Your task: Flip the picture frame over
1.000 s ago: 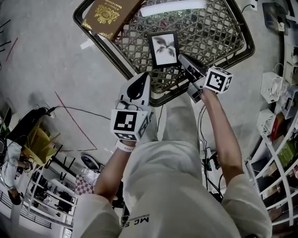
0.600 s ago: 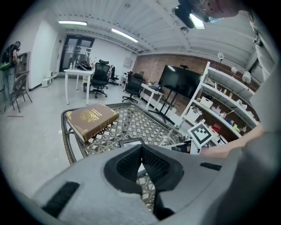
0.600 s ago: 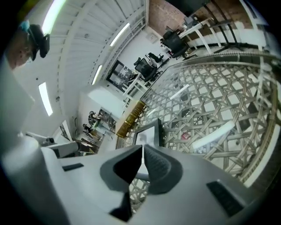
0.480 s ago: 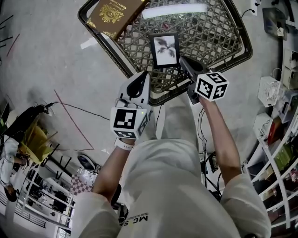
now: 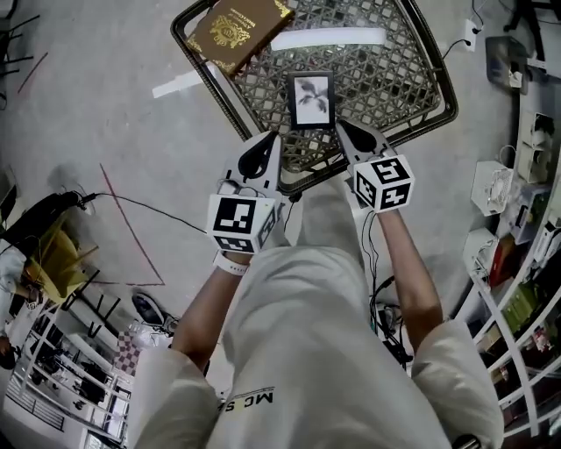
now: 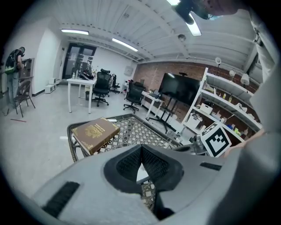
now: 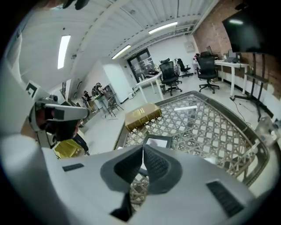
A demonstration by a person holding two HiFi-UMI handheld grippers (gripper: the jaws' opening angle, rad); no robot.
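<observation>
Behind right claw [image 7: 142,153], picture frame [image 7: 159,141] lies part-hidden.

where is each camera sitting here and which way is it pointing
Head view: on the person's head, looking steeply down at the lattice table holding the picture frame and book; arms, torso, left gripper and right gripper show.
Left gripper view: rides the left gripper, looking along its shut jaws across the table toward the book; the right gripper's marker cube shows at right.
Right gripper view: rides the right gripper, looking along its shut jaws at the picture frame ahead.
Shared: all three show book and table.
</observation>
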